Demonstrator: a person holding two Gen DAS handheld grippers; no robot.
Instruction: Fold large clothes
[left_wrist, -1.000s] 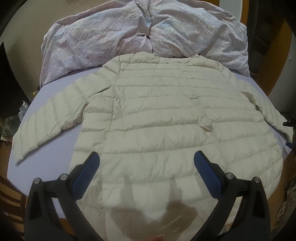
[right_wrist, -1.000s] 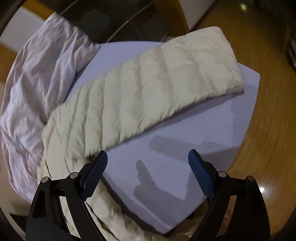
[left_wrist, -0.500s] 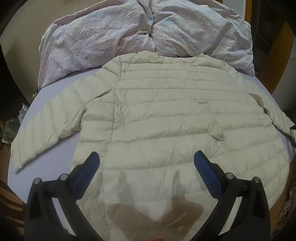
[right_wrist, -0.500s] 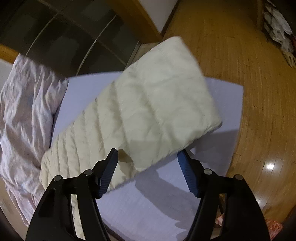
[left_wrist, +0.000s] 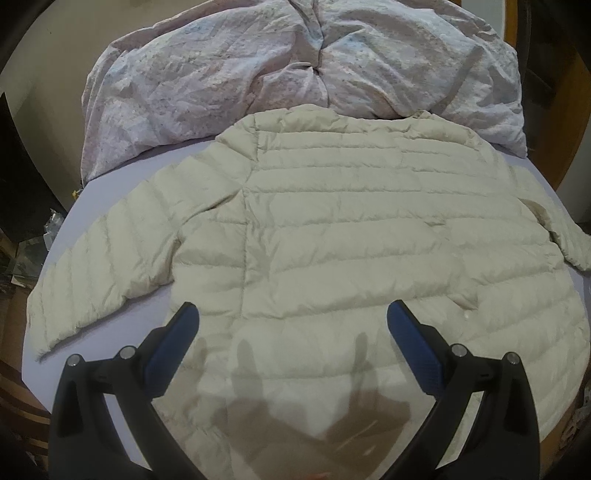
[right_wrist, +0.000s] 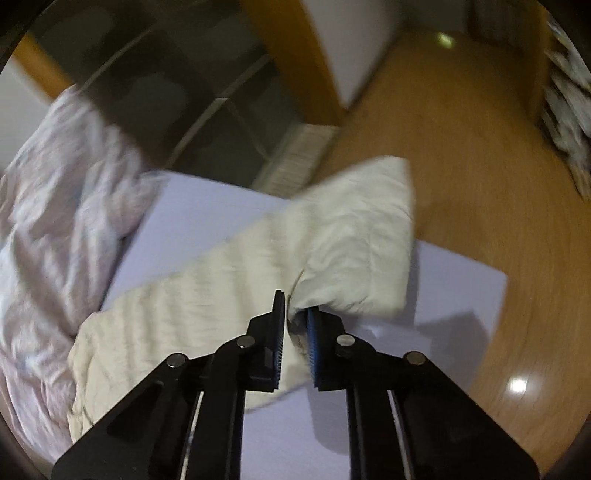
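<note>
A cream quilted puffer jacket (left_wrist: 332, 240) lies spread flat on a lavender bed sheet (left_wrist: 122, 184), its left sleeve (left_wrist: 107, 266) stretched out to the left. My left gripper (left_wrist: 291, 328) is open and empty, hovering above the jacket's lower hem. In the right wrist view my right gripper (right_wrist: 295, 317) is shut on the edge of the jacket's right sleeve (right_wrist: 332, 251) near its cuff, and the sleeve bunches at the pinch.
A crumpled pale pink duvet (left_wrist: 295, 66) lies at the far end of the bed and also shows in the right wrist view (right_wrist: 55, 206). Wooden floor (right_wrist: 480, 155) lies beyond the bed corner. Wooden frame pieces and dark furniture stand behind.
My right gripper moved down onto the right sleeve and closed on its edge. My left gripper stayed open and rose slightly over the jacket.
</note>
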